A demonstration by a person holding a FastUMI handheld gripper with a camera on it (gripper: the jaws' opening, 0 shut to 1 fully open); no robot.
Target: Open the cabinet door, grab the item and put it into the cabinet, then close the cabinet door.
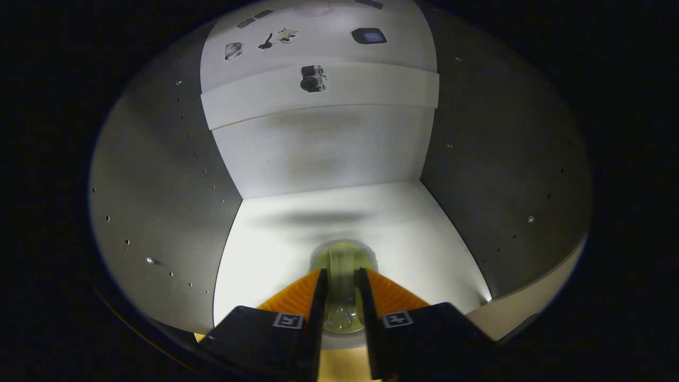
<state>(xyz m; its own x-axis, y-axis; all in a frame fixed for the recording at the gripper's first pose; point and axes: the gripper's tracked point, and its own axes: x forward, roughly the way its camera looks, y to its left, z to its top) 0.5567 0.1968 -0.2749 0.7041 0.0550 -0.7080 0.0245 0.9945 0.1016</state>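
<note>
Clearly, a clear cup [344, 276] with a yellowish tint was pinched between the nearly closed fingers of the gripper [342, 276], held inside the cabinet [159, 201] over its smooth pale floor. If let go while tilted or off the floor, the slick, rounded cup could probably tip and roll. Matte grey side walls dotted with peg holes were seen.

Clear item [342, 286] blurred between hand-held gripper [342, 281] fingers (kind unclear), tiny stickers [313, 78] indistinct on cabinet back panel [323, 148]
</note>
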